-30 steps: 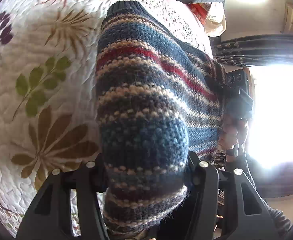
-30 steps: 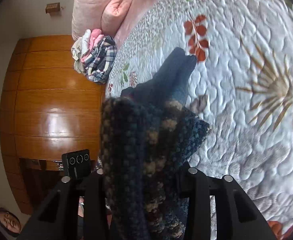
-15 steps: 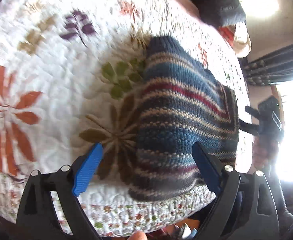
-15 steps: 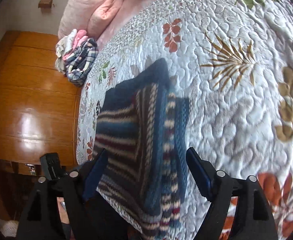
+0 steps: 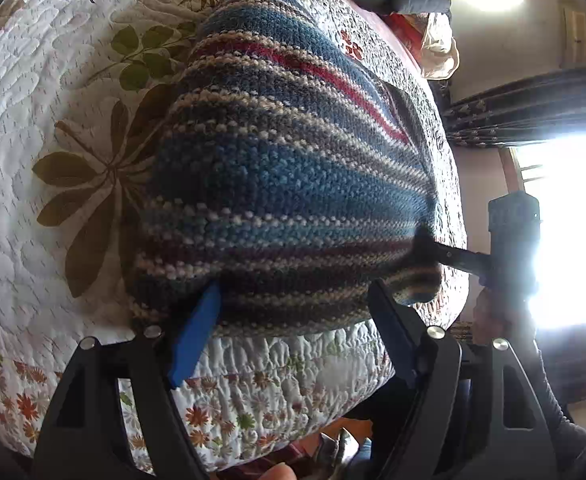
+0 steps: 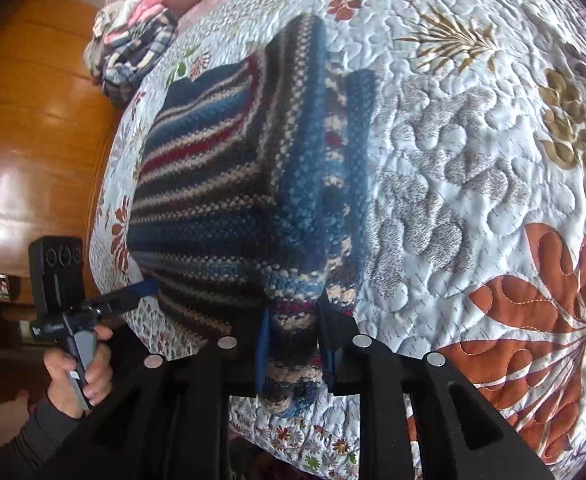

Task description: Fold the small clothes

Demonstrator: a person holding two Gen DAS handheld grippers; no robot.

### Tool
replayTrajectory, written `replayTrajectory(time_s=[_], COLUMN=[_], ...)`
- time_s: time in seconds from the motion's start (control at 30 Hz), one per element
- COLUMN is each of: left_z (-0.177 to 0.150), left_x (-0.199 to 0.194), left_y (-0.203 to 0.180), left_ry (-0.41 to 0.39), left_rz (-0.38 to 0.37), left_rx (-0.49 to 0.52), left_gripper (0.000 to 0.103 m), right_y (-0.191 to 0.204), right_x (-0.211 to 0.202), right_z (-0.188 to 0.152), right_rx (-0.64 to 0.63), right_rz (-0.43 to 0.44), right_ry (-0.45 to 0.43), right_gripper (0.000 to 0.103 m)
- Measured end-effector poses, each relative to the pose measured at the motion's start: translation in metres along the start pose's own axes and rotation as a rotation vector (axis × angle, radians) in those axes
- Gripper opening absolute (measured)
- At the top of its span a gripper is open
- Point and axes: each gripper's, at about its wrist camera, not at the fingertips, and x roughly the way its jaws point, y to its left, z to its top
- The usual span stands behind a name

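We judge fold step underway: striped knit sweater [image 5: 293,168] lies on quilted bed [image 5: 33,208] near its edge. Right gripper [image 6: 293,348] pinching sleeve cuff; left gripper [image 5: 293,340] jaws spread at hem. Next: carry sleeve across body, smooth flat. Sweater thick, soft, blue-red-cream stripes, bunched.

Chunky rough-knit wool sweater [image 5: 277,184], puckered matt quilted cotton bedspread [image 6: 473,168], glossy varnished wood wardrobe [image 6: 33,140]
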Motion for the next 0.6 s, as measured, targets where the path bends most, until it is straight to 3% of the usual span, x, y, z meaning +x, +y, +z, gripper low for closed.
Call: replayTrajectory(time_s=[0.1, 0.2, 0.33, 0.4, 0.47, 0.6], left_z=[0.017, 0.048, 0.093, 0.112, 0.124, 0.133], left_x=[-0.03, -0.042, -0.029, -0.017, -0.001, 0.008], left_y=[-0.017, -0.023, -0.022, -0.013, -0.001, -0.014], left_ry=[-0.048, -0.116, -0.117, -0.088, -0.046, 0.003], left_rz=[-0.027, -0.059, -0.046, -0.019, -0.008, 0.031], left_rx=[0.076, 0.078, 0.08, 0.059, 0.027, 0.089], left_gripper=[0.08, 0.082, 0.082, 0.082, 0.082, 0.09], right_y=[0.005, -0.002, 0.006, 0.008, -0.01, -0.024], right_x=[-0.027, -0.043, -0.03, -0.013, 0.01, 0.008], right_z=[0.014, 0.047, 0.09, 0.104, 0.105, 0.099], right_rx=[0.0, 0.054, 0.044, 0.002, 0.018, 0.049], right_rz=[0.047, 0.019, 0.02, -0.05, -0.132, -0.091], right_ry=[-0.063, -0.165, -0.198, -0.179, -0.129, -0.139], right_gripper=[0.044, 0.043, 0.032, 0.025, 0.0, 0.0])
